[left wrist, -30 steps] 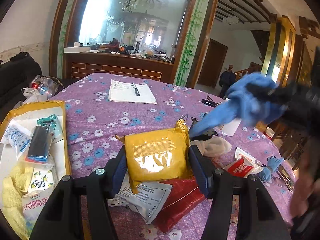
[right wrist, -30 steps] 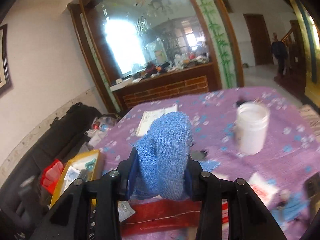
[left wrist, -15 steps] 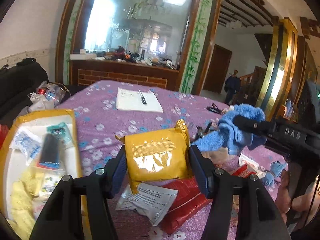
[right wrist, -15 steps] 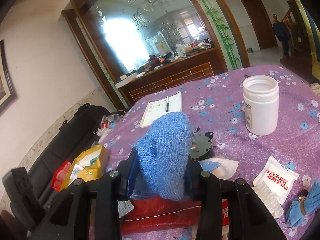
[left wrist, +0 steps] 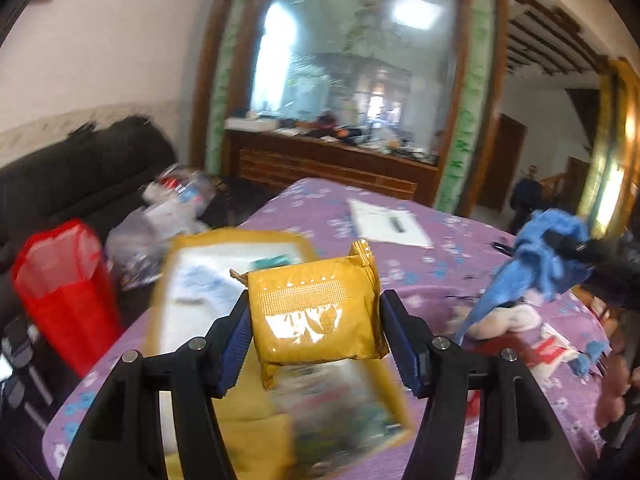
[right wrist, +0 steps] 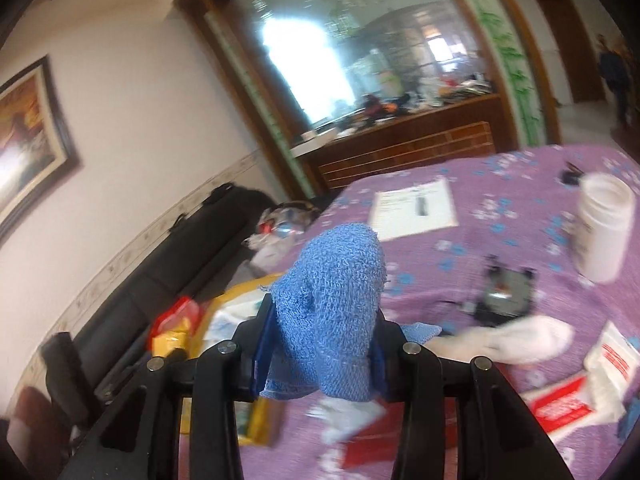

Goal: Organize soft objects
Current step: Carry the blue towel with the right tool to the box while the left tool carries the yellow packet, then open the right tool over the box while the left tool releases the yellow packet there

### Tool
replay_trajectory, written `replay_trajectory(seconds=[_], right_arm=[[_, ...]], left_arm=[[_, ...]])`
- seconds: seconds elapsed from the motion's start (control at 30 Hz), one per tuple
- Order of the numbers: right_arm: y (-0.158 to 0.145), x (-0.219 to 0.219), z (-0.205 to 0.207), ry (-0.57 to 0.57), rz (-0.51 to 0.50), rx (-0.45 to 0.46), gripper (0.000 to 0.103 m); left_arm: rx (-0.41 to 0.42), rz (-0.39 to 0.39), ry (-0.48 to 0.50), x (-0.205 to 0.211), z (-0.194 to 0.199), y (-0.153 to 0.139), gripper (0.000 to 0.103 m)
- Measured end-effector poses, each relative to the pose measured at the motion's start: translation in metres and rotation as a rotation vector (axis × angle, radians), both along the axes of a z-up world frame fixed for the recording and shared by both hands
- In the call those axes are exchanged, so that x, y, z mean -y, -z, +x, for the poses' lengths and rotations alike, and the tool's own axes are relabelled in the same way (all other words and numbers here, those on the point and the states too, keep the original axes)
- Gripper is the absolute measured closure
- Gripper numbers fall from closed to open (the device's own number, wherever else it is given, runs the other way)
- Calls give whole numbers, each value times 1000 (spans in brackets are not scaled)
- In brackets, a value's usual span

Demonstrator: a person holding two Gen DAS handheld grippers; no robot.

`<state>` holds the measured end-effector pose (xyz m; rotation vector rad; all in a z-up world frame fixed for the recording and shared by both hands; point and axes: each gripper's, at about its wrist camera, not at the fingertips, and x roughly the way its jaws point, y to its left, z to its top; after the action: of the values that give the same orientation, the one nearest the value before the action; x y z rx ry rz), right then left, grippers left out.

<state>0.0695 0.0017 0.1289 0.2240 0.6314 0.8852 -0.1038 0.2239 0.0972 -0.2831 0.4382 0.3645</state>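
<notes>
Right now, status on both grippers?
Left gripper shut on yellow packet, over yellow tray. Right gripper shut on blue cloth. Nothing blocking.

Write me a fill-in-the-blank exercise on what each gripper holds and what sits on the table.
1. The left gripper is shut on a glossy ____ foil packet.
2. The right gripper is shut on a knitted ____ cloth.
3. The open white plastic jar stands on the ____ flowered tablecloth.

Missing words: yellow; blue; purple

Yellow packet point(left wrist: 316, 316); blue cloth point(right wrist: 332, 312); purple flowered tablecloth point(right wrist: 500, 216)
</notes>
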Motion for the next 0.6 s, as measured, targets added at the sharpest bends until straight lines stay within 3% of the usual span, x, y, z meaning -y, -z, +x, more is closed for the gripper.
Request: replay_trajectory(seconds=[0.23,0.43,0.6], right_arm=[[-2,-104,-9,-138,-63,-22,58],[29,-193,5,-222,-154,-107,56],[53,-238,20,-236,-236,-134,55]], left_arm=[[-101,-83,-83,-48,-8,30,41],[-135,-115,-76,-54,-5,44,41],[-149,-122,-85,-60,-2,49,40]])
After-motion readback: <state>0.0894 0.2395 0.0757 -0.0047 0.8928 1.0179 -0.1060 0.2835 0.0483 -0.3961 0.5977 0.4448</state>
